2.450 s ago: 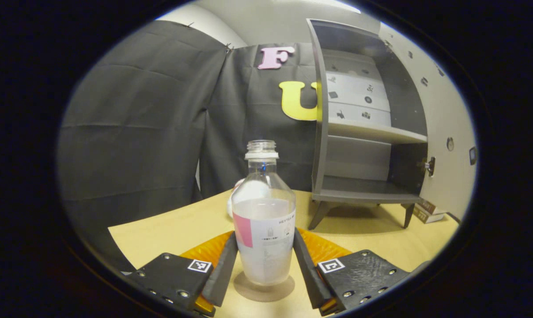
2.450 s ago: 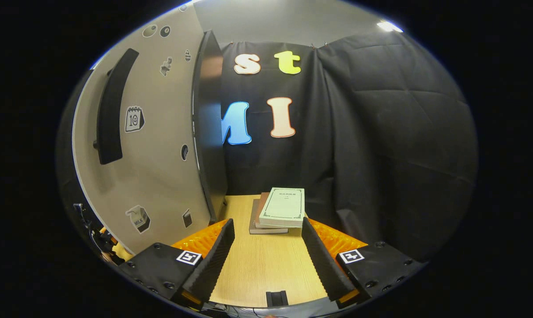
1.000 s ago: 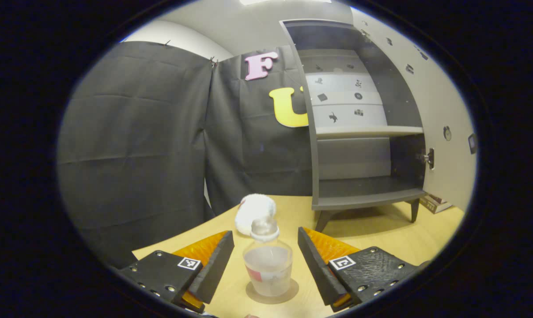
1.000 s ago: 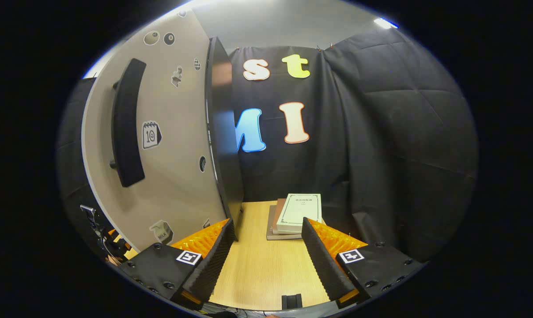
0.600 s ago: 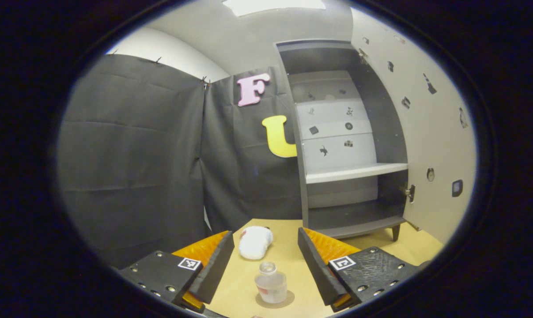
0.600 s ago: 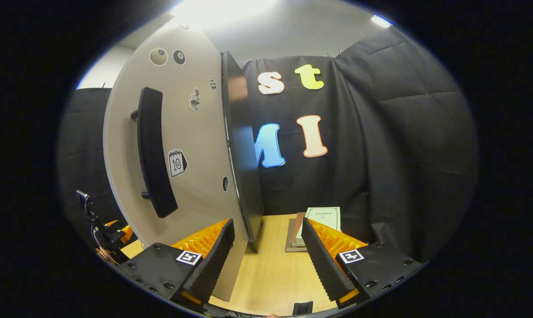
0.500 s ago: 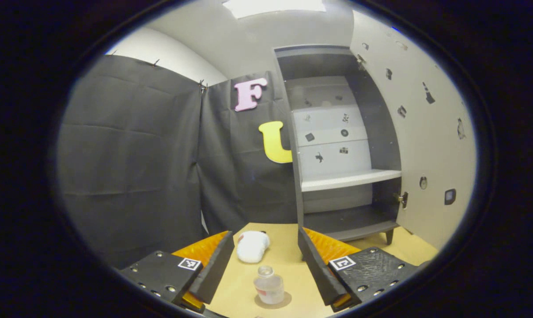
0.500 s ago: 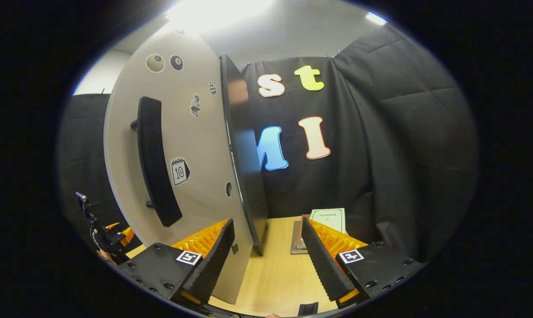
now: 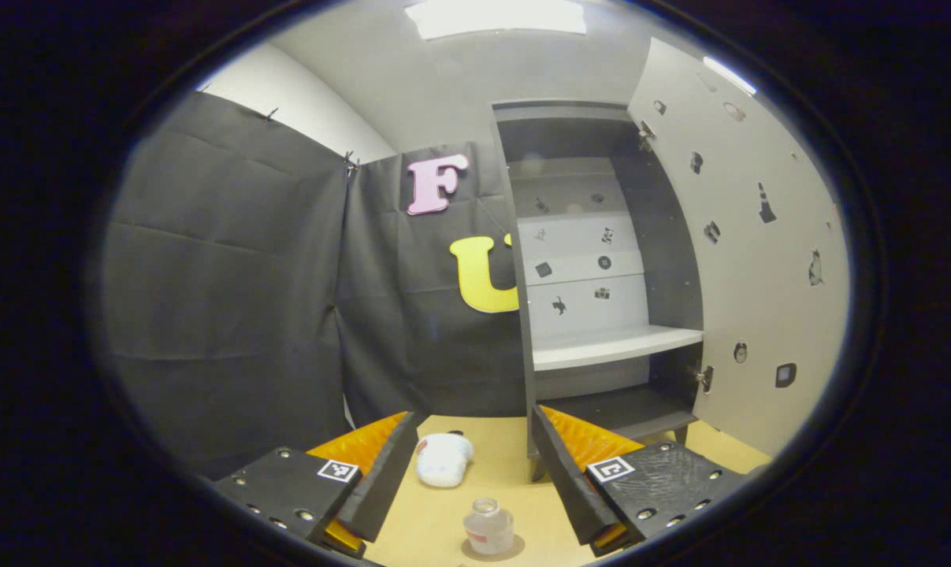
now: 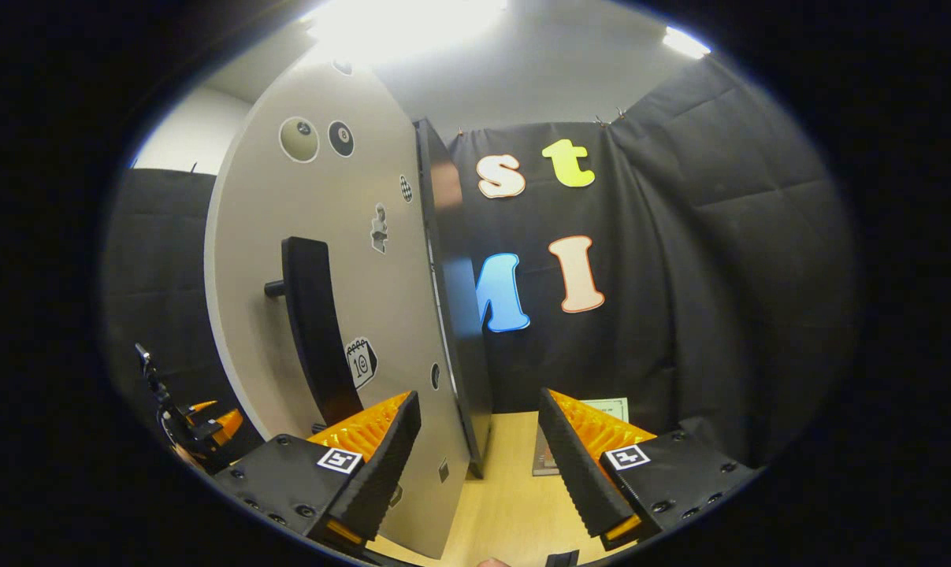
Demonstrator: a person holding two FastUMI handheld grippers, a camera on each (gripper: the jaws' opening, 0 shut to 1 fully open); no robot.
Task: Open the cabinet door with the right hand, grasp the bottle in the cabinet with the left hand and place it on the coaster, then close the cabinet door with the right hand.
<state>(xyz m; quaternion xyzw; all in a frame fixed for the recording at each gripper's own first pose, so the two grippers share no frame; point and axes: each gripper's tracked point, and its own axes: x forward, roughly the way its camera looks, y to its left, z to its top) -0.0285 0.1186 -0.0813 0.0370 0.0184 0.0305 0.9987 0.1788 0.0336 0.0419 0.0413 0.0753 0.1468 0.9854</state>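
Bottle [image 9: 488, 526] stands on its coaster [image 9: 516, 546] at six o'clock, released; left tongs [image 9: 473, 465] gape above. Right tongs [image 10: 479, 453], spread empty, straddle the cabinet door [image 10: 365, 260] edge, presumably to swing it closed.

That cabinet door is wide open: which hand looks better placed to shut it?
The right. Its tongs are open right at the cabinet door, near the handle. The left tongs hang above the bottle, facing the shelves.

My right finger [image 10: 581, 465] covers most of the books [image 10: 613, 409]; the coaster [image 9: 492, 550] shows only its rim under the bottle [image 9: 488, 526].
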